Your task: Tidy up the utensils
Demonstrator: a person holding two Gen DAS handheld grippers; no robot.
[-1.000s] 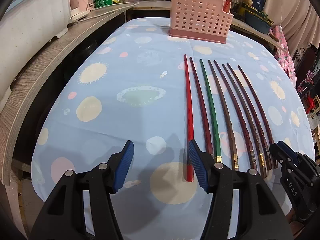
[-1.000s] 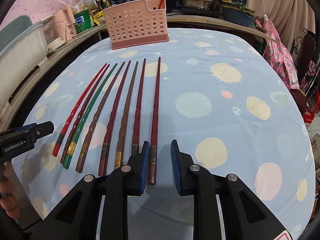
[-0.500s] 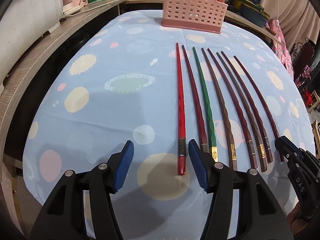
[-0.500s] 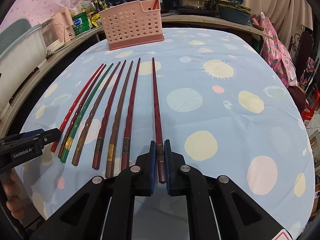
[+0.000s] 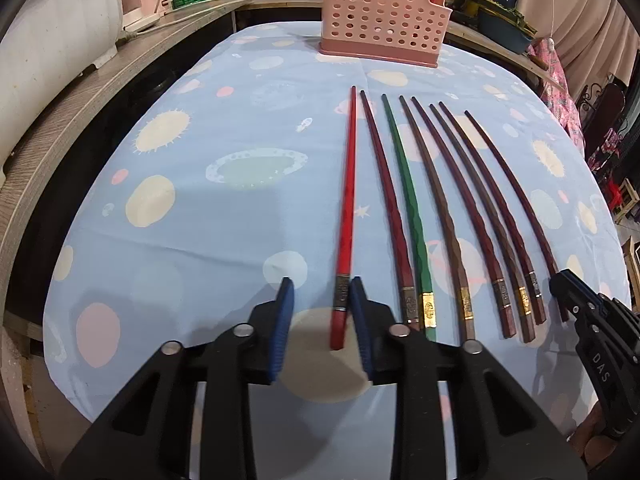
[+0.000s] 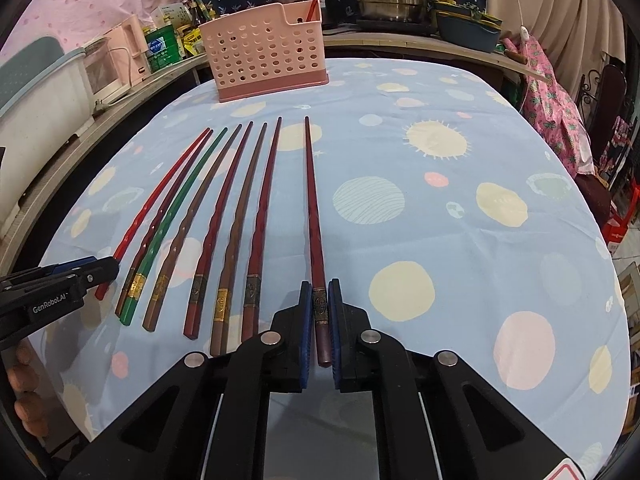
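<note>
Right gripper (image 6: 319, 334) is clamping the dark chopstick (image 6: 313, 216) by its thick end, ready for the basket (image 6: 264, 54), while the left gripper (image 5: 322, 320), half open, is straddling the red chopstick (image 5: 346, 216) on the table (image 6: 460, 240).

Glossy lacquered chopsticks (image 6: 256, 216) lie on matt printed cloth (image 6: 440, 240); perforated plastic basket (image 6: 268, 60).

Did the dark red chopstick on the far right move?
Yes. The dark red chopstick slid right, away from the row of chopsticks, opening a gap. The right gripper is shut on it.
</note>
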